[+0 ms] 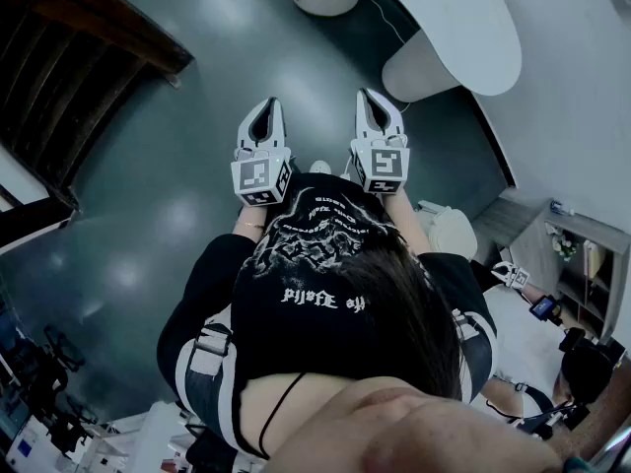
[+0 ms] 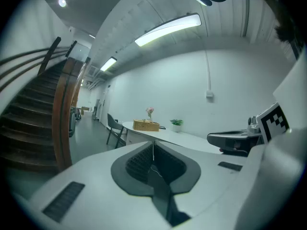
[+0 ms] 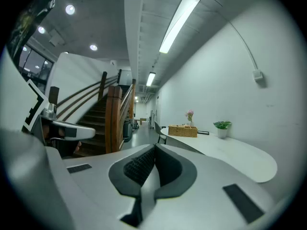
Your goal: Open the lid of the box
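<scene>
The box (image 2: 146, 125) is a light woven case with its lid down, standing far off on a long white table (image 2: 192, 139). It also shows in the right gripper view, where the box (image 3: 183, 131) sits beside a small flower vase. The head view does not show it. I hold both grippers side by side in front of my body, well short of the table. The left gripper (image 1: 264, 108) is shut with nothing in it, its pads (image 2: 144, 159) pressed together. My right gripper (image 1: 371, 97) is shut and empty too, its pads (image 3: 141, 166) meeting.
A wooden staircase (image 1: 89, 18) with a curved railing (image 2: 62, 119) rises on the left. The white oval table (image 1: 463, 28) lies ahead to the right, with a potted plant (image 3: 221, 127) on it and a chair (image 2: 112, 127) at its end. Shelving (image 1: 582, 264) stands at the right.
</scene>
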{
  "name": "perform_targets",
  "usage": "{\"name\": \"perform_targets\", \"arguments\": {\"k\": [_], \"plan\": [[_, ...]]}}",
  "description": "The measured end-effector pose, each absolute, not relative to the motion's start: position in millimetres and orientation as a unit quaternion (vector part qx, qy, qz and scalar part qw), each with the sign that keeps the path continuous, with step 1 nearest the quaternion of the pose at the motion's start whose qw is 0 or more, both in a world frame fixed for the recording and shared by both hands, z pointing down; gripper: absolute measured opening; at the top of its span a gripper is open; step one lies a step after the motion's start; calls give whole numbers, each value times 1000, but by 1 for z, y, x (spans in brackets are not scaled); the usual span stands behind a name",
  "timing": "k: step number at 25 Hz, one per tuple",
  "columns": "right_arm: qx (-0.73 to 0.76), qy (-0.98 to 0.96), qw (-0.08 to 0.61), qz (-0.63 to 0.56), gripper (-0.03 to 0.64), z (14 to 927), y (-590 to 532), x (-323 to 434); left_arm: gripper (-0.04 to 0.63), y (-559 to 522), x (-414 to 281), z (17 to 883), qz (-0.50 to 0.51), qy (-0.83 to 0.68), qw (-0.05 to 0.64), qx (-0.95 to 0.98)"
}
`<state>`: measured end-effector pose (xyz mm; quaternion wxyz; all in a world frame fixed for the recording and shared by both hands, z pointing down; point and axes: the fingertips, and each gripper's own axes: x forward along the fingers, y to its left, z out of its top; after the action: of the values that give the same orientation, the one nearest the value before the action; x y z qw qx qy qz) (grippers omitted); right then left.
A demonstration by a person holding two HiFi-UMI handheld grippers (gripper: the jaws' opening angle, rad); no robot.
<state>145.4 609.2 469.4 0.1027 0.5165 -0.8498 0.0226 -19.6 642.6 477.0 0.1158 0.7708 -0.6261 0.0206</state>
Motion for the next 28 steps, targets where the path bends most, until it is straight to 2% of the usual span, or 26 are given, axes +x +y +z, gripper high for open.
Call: {"name": "perform_targets", "arguments": {"k": [19,28], "plan": [[519,-850,78,43,26,473,603,155,25,642,-15,487,26,-629,123,768],[532,-841,88,43,28,477,561,146,25,591,-27,492,21,-614,122,780]]}}
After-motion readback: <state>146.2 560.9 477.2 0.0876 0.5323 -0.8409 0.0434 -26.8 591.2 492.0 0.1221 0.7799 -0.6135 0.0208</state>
